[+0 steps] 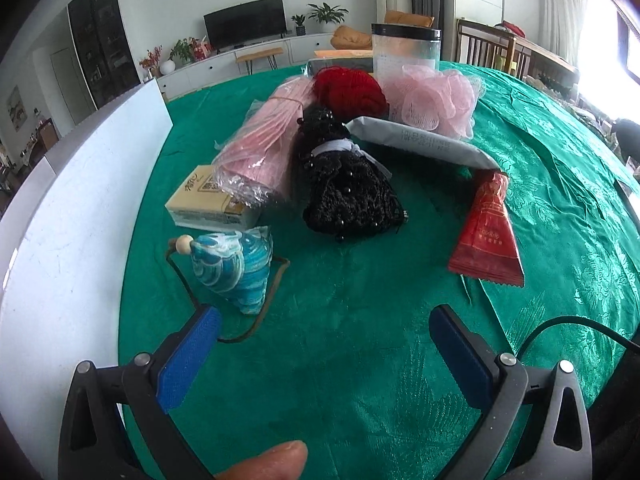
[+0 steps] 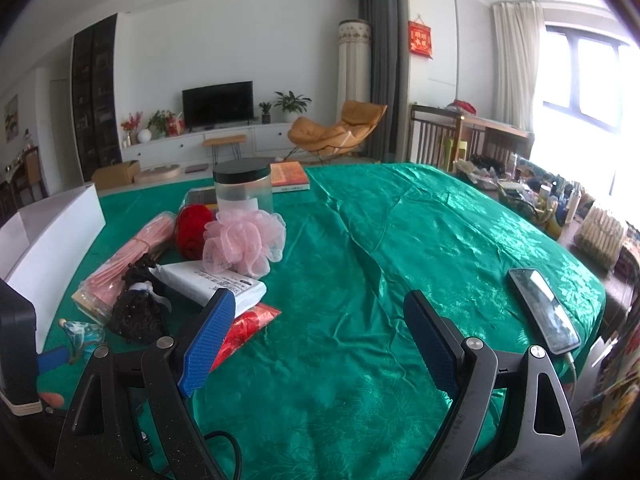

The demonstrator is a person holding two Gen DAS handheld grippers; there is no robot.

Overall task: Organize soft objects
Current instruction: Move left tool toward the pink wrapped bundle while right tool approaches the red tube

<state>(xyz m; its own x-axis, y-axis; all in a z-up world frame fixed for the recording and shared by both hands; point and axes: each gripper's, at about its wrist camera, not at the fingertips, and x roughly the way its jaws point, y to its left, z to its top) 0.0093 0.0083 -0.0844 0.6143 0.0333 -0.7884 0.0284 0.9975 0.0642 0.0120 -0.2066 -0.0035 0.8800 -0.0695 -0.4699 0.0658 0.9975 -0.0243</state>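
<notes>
Opening step by the look of it: nothing picked up, both tools poised short of the pile. Left gripper (image 1: pixel 324 322) spread wide and empty above bare green tablecloth (image 1: pixel 360 380), its left pad just beside the cord of a blue wave-patterned pouch (image 1: pixel 234 272), not touching the pouch itself. Right gripper (image 2: pixel 316 316) likewise released and holding nothing, hanging over the cloth with its left pad in front of a red sachet (image 2: pixel 244 326). Outward from the left tool: a yellow tissue pack (image 1: pixel 208 202) beyond the pouch, a black beaded net bag (image 1: pixel 348 196) at the centre, the same red sachet to the right, a grey flat packet (image 1: pixel 420 142) behind. Farther still, a pink wrapped bundle (image 1: pixel 264 148), red yarn (image 1: pixel 350 90), a pink mesh puff (image 1: pixel 440 100) and a clear black-lidded jar (image 1: pixel 406 50). White box (image 1: pixel 72 200) along the left edge, likely the destination. Next move probably a short reach forward-left to straddle the pouch, then a close on its soft body, clear of the cord.
</notes>
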